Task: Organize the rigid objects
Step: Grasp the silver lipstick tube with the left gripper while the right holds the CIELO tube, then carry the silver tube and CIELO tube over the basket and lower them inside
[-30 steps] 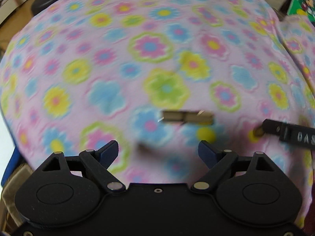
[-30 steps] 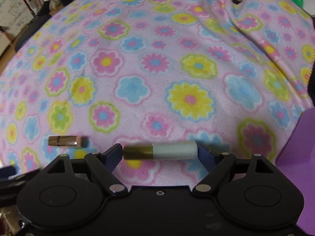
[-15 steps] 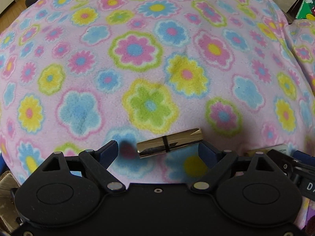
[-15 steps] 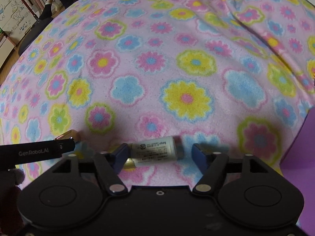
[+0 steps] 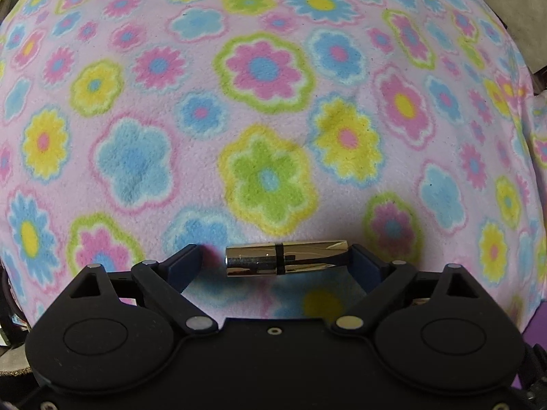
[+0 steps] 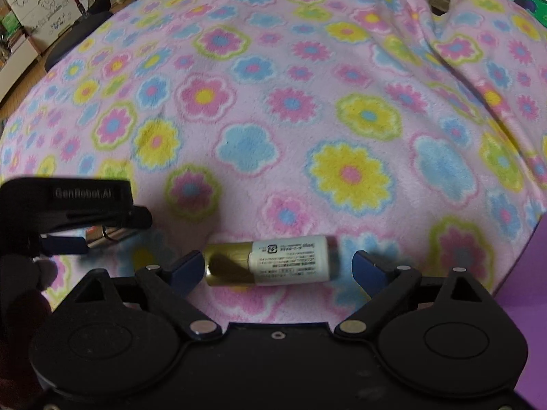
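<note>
Left gripper (image 5: 275,263) opening astride gold tube (image 5: 286,260) lying on floral blanket (image 5: 266,68), right gripper (image 6: 276,268) opening around white-and-gold tube (image 6: 270,263) alongside, neither gripped; both apparently just set down side by side, further sorting unconfirmed.

Pink fleece blanket (image 5: 136,102) patterned with blue, yellow, green and pink flowers. Shiny gold metal tube (image 5: 286,261) with black band. White bottle (image 6: 270,264) with gold cap.
</note>
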{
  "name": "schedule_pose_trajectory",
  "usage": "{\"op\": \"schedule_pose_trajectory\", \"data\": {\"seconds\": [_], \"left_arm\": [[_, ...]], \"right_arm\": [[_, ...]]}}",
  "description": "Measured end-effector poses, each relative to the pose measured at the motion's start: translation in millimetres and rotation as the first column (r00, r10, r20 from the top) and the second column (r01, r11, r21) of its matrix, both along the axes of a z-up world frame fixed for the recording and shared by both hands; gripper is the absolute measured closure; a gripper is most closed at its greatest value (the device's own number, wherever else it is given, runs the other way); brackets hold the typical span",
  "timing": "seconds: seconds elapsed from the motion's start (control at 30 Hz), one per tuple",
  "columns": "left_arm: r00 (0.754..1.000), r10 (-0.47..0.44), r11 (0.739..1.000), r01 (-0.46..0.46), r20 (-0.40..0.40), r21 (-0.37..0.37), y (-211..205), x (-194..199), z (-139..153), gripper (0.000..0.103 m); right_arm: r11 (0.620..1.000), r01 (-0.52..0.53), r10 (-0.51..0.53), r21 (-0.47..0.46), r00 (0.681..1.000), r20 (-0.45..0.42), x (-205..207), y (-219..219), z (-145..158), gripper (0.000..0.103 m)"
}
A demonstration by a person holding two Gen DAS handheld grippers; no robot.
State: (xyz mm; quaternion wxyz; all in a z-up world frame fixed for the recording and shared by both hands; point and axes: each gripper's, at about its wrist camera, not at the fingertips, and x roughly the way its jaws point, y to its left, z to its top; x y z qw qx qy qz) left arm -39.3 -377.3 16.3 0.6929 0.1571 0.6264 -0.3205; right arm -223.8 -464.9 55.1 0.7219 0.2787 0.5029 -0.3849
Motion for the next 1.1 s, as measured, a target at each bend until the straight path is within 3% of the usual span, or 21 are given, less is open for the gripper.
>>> {"op": "schedule_pose_trajectory", "data": {"seconds": [0.3,0.37,0.5,1.1], "left_arm": [[1.000,0.003,1.000,-0.003,0.031,0.018,-6,1,-8,0.011],[0.999,-0.003,1.000,0.001,0.054,0.027,-7,-2,-8,0.016],[0.996,-0.020,1.000,0.018,0.092,0.023,-6,-12,-3,0.036],[0.998,0.022,1.000,-0.022,0.064,-0.001,58,16,15,0.036]], "right_arm": [[1.000,-0.011,0.009,-0.023,0.999,-0.045,8,4,-13,0.010],[1.000,-0.016,0.015,-0.024,0.999,-0.044,7,4,-12,0.018],[1.000,-0.008,0.008,-0.012,1.000,-0.030,5,2,-10,0.019],[0.998,-0.059,0.058,-0.012,0.998,-0.023,23,31,9,0.019]]}}
